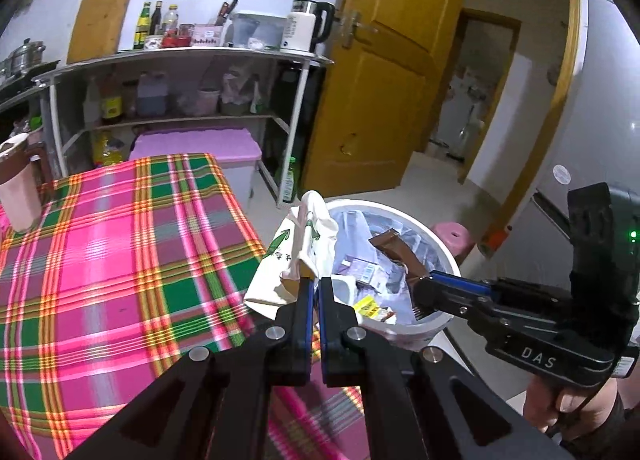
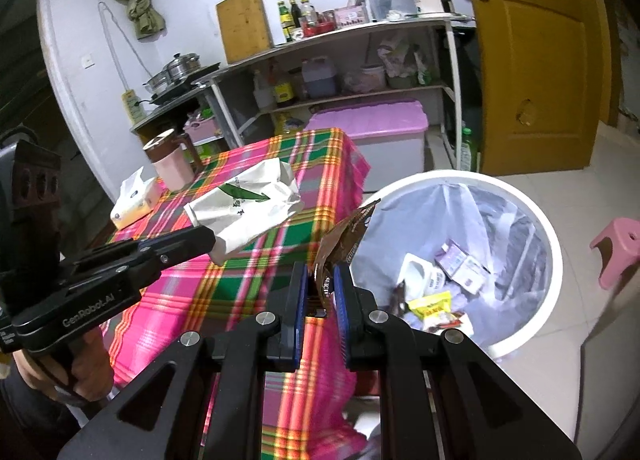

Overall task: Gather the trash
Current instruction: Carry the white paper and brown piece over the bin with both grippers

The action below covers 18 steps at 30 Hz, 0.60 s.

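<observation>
We were at the carrying step, both pieces lifted and brought toward the white bin (image 2: 552, 260) that stood on the floor just beside the table's corner. Our left gripper (image 1: 313, 288) was pinched tight on the edge of the white paper bag (image 1: 296, 256), which hung near the bin's rim on the table side, not yet over the opening as far as we could judge. Our right gripper (image 2: 320, 288) was clamped on the brown wrapper (image 2: 348, 236), its fingers extending over the bin's rim in the left wrist view. Inside the bin lay other wrappers on the clear liner (image 2: 496, 212). We judged that the next move called for bringing the bag fully over the bin's mouth, then parting each pair of fingers to drop both pieces.
</observation>
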Each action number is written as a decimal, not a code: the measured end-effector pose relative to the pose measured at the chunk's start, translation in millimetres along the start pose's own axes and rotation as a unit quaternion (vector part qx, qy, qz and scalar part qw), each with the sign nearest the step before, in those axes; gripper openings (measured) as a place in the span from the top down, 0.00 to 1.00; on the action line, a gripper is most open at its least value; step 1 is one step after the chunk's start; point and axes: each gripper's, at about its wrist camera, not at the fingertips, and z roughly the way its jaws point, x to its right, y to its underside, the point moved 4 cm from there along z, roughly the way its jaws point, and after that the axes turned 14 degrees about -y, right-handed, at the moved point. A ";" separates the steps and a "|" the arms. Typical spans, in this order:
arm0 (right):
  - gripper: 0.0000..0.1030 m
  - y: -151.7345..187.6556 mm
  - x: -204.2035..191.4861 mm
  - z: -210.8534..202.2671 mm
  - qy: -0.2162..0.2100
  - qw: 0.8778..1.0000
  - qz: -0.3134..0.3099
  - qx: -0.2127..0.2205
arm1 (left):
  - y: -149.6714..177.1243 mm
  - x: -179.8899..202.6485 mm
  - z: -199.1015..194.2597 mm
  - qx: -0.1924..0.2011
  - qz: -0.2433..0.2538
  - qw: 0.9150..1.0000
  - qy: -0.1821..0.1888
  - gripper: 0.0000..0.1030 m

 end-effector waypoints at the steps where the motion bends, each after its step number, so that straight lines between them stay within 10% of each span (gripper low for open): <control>1: 0.86 0.7 4.6 -0.5 0.003 1.000 0.004 0.000 | 0.0 4.1 3.7 -0.003 0.003 1.000 0.002 0.98; 18: 0.86 11.0 67.0 -3.8 0.048 0.997 0.057 -0.009 | -6.3 53.5 64.0 -0.043 0.040 0.997 0.040 0.98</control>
